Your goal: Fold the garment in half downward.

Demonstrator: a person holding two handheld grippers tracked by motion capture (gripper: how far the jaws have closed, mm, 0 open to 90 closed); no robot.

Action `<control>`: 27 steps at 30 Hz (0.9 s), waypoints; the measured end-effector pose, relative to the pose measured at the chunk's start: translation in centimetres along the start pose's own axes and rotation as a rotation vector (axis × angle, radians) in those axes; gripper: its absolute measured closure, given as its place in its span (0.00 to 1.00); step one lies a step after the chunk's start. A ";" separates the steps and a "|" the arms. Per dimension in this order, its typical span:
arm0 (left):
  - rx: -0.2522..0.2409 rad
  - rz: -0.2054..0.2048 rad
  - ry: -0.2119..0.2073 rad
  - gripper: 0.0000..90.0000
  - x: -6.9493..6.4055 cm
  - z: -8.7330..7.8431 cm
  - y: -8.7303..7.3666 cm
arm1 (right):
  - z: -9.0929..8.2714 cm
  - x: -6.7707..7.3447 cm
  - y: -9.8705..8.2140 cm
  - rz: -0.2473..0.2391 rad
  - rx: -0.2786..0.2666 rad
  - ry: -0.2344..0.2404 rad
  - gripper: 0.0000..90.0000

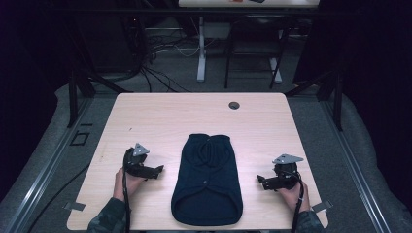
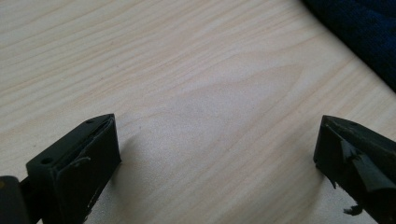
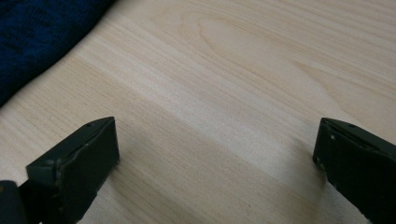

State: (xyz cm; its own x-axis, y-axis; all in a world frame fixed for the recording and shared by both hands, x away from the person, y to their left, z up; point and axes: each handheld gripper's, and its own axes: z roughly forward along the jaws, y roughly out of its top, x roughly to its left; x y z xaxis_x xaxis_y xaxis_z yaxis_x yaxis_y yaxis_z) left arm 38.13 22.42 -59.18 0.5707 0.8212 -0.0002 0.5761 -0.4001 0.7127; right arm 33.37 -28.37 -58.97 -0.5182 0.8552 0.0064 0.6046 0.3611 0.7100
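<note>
right, nothing started: dark garment (image 1: 207, 179) lies flat, centre frame.
i have left gripper (image 1: 156, 171) and right gripper (image 1: 262, 182) released, empty, flanking it.

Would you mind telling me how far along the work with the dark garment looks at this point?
Done: the dark blue garment lies spread flat on the table. In hand: nothing; the left gripper and right gripper rest open on either side of it, touching no cloth. Left: any grasping or folding.
</note>
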 end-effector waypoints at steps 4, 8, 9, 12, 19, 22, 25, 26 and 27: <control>-0.001 0.002 0.001 0.00 0.0 0.0 0.0 | 0.0 0.0 0.0 -0.002 0.002 0.002 0.00; -0.001 -0.003 0.006 0.00 -0.1 0.0 0.0 | 0.0 0.0 0.0 -0.003 0.003 0.003 0.00; -0.001 -0.004 0.007 0.00 -0.1 0.0 0.0 | 0.0 0.0 0.0 -0.003 0.004 0.002 0.00; 0.000 -0.005 0.008 0.00 -0.1 0.0 0.0 | 0.0 0.0 0.0 -0.003 0.004 0.002 0.00; -0.001 -0.005 0.007 0.00 -0.1 0.0 0.1 | 0.0 0.0 0.1 -0.004 0.002 0.004 0.00; 0.002 -0.005 0.011 0.00 -0.1 0.0 0.1 | 0.1 0.0 0.2 0.000 0.011 -0.005 0.00; 0.032 0.009 0.019 0.00 -0.4 0.0 0.5 | 0.0 -0.1 0.4 0.001 0.023 -0.005 0.01; 0.058 0.001 0.000 0.00 -0.4 0.1 0.8 | 0.0 0.0 0.4 0.002 0.026 -0.015 0.00; 0.049 -0.017 -0.014 0.00 -0.4 0.1 1.1 | 0.0 0.1 0.4 0.006 0.032 -0.016 0.00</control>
State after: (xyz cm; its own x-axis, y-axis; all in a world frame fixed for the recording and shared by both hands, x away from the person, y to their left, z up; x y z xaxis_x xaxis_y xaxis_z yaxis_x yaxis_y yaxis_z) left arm 38.61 21.65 -58.50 0.5685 0.8224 -0.0219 0.6133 -0.4058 0.6776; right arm 33.62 -28.16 -58.67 -0.5054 0.8629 -0.0007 0.6268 0.3677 0.6870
